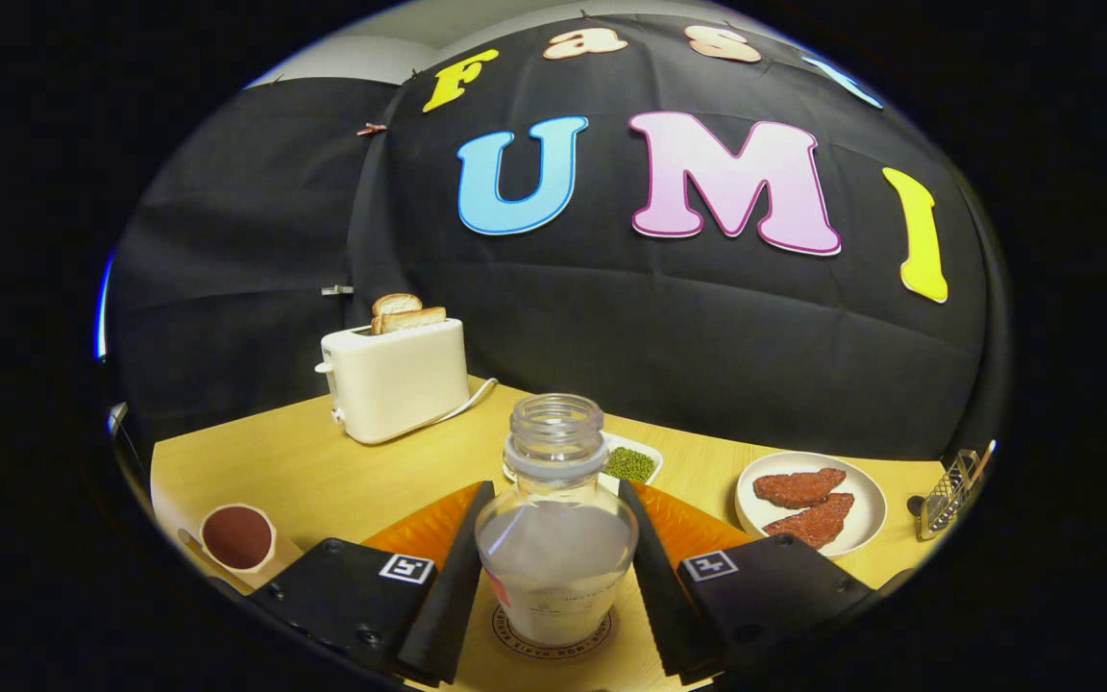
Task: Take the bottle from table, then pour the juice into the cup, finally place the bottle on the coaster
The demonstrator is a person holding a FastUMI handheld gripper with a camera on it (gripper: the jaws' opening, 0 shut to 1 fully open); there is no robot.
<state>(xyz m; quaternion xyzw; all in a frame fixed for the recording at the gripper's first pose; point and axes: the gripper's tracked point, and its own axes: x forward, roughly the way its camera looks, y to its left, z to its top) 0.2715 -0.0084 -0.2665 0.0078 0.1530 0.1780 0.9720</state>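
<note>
While the bottle [555,538] stands upright on the round coaster [553,642], the gripper [553,567] has one finger on each side of its wide body. The fingers [448,586] are parted about as wide as the bottle and lie very close to its glass, but it cannot be told whether they press on it. The long axis of the bottle is vertical and its open, threaded mouth points up. The bottle is clear, with round shoulders, a narrow neck and a pale, cloudy content. On the wooden table [323,481], a cup [238,538] with dark liquid is to the left of the fingers. Beyond stand a cream toaster [398,378] with toast, a small dish of green beans [632,463] and a white plate [811,502].
</note>
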